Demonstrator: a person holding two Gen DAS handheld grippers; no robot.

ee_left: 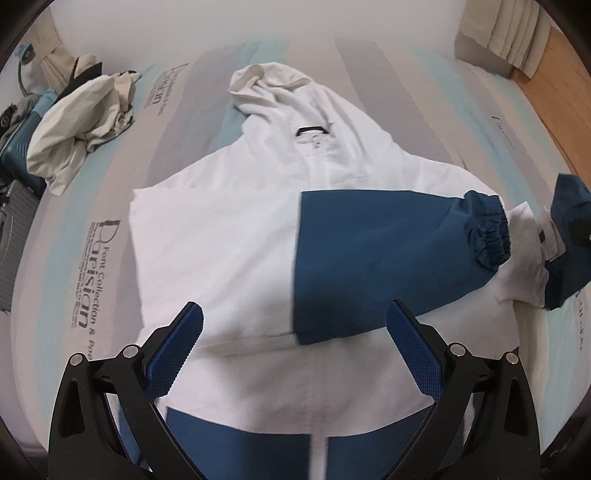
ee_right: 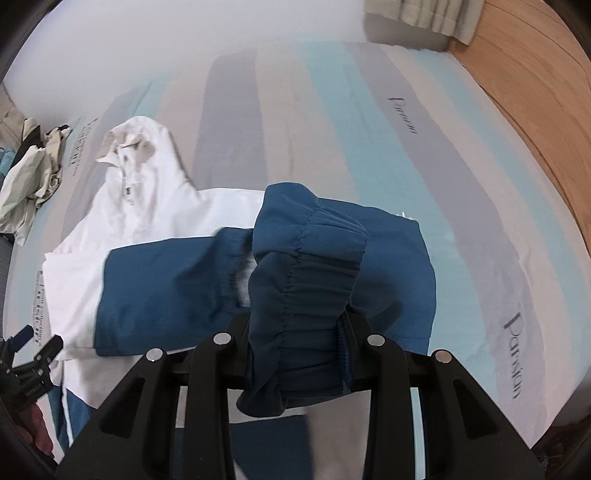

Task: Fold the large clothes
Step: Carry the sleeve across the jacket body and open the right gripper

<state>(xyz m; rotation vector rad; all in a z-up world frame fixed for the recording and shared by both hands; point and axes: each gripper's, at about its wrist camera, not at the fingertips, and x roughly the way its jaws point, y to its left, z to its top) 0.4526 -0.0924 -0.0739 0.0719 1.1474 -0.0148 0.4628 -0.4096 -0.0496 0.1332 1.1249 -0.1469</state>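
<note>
Jacket: a white and dark-blue hooded jacket [ee_left: 229, 236] lies spread flat in the middle of the bed, front side up, hood pointing to the far end.
Hood: white hood [ee_left: 266, 85] is crumpled at the top, with a small black loop just below it at the collar.
Folded sleeve: one blue sleeve [ee_left: 388, 254] is laid across the white chest, its gathered elastic cuff [ee_left: 489, 232] pointing toward the right edge of the jacket.
Lifted sleeve: the other blue sleeve [ee_right: 306, 295] is raised off the bed, its elastic cuff bunched in front of the right wrist camera; the rest of it hangs down to the jacket below.
Lower hem: blue panels split by a white strip show at the near edge, below the left fingers.
Right hand-held gripper: right hand-held gripper [ee_right: 295, 332] is clamped on the lifted sleeve's cuff end; the fabric covers the fingers, so the pads themselves are hidden.
Left hand-held gripper: left hand-held gripper [ee_left: 295, 325] hovers above the jacket's lower body with its blue-padded fingers [ee_left: 177, 347] wide apart and nothing between them.
Bed: the bed [ee_right: 332, 122] carries a sheet striped in grey, pale blue and white with printed lettering.
Other clothes: a heap of beige and dark clothes [ee_left: 81, 114] sits at the far left corner, well apart from the jacket.
Surroundings: a wooden floor [ee_right: 535, 110] runs along the right side, with curtains [ee_left: 513, 33] at the far end.
</note>
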